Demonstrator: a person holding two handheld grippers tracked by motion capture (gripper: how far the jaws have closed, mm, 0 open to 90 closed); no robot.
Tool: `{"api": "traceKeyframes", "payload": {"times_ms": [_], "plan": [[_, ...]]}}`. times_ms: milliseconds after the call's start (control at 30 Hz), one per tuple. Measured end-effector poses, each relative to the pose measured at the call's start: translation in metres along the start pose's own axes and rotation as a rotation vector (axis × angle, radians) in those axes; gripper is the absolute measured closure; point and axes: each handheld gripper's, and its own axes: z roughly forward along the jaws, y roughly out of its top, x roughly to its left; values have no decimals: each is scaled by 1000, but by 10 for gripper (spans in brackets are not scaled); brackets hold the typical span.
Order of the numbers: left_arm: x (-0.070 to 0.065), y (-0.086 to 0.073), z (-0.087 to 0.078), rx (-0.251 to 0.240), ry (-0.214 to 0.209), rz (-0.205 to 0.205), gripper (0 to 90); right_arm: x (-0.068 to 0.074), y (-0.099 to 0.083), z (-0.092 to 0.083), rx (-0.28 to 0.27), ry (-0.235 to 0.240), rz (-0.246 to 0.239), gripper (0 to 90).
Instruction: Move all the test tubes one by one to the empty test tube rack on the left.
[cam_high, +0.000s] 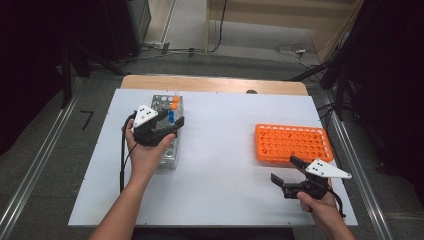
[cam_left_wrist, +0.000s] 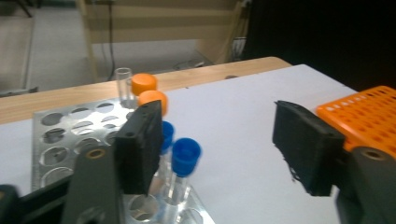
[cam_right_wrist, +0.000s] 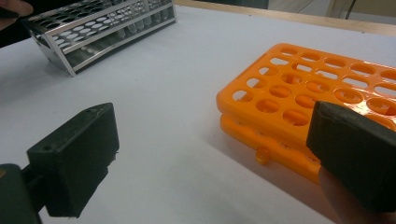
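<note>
White board covers the table (cam_high: 220, 195), with bare room across its middle. At far left, the left gripper (cam_high: 172, 119) hovers over the metal rack (cam_high: 170, 159), jaws parted beside the blue-capped tubes (cam_left_wrist: 186, 156), gripping nothing. Near right, the right gripper (cam_high: 286, 171) gapes empty just before the orange rack (cam_high: 292, 142).

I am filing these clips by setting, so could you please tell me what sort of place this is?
Probably a lab or test workspace: a metal tube rack with capped tubes, an orange tube rack, and cables on the floor.
</note>
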Motion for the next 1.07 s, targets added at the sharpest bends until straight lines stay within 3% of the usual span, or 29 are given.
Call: {"api": "traceKeyframes", "payload": {"times_ms": [200, 400, 867, 1067], "plan": [[-9, -4, -16, -18, -61, 6, 110, -2, 0, 0, 0, -8, 2, 10], [-17, -12, -32, -15, -117, 28, 32, -5, -1, 0, -2, -19, 4, 10], [-16, -47, -75, -11, -170, 9, 0, -15, -5, -2, 6, -58, 3, 8], [-11, -56, -88, -17, -162, -6, 0, -19, -7, -3, 7, -70, 8, 8]]}}
